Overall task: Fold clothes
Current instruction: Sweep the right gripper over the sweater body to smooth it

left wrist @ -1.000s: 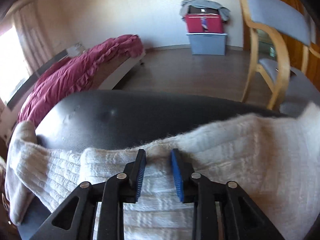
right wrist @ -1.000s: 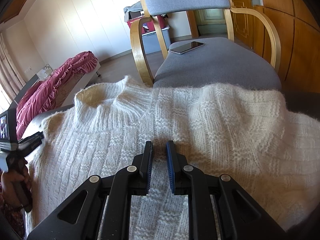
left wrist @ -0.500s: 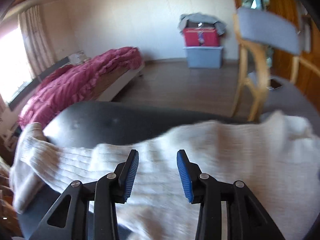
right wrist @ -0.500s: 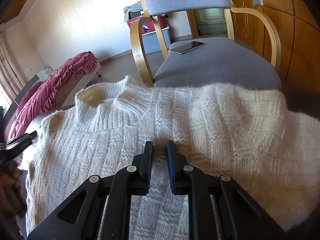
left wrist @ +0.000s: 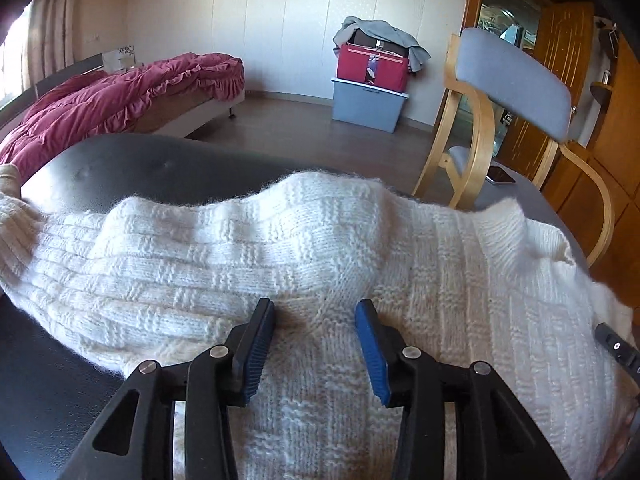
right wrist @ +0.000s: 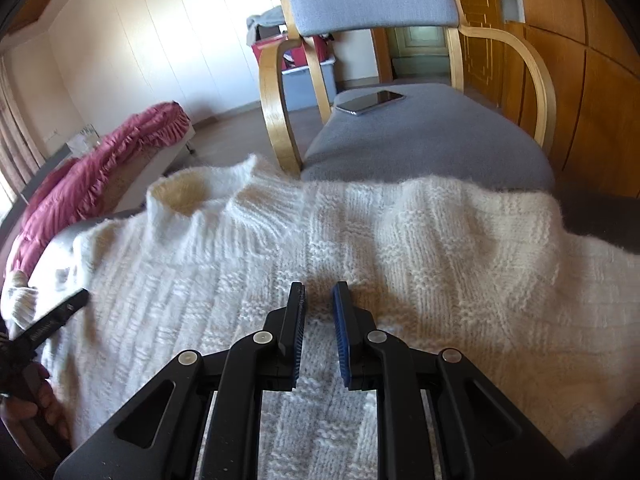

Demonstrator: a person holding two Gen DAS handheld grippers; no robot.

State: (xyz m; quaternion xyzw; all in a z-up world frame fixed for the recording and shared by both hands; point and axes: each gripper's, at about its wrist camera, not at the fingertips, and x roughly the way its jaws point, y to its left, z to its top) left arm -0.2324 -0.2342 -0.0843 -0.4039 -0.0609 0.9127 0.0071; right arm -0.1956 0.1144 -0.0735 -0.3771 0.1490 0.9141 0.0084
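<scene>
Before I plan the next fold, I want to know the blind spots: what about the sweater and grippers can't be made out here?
- Sweater hem: cut off by the bottom edge and hidden behind the gripper bodies, both wrist views.
- Far sleeve cuff: cut off by the left wrist view's left edge.
- Right gripper: whether its narrow gap pinches knit is unclear, right wrist view.
- Left gripper: open above the knit; contact unclear.

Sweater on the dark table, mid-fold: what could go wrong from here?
1. The left gripper has just been opening its jaws over the sweater; the loose knit is already bunched into a ridge and may slump out of the fold.
2. The right gripper, jaws nearly closed on the knit, could drag the body askew if it pulls alone.
3. The sleeve cuff hangs near the table edge and might slide off.
</scene>
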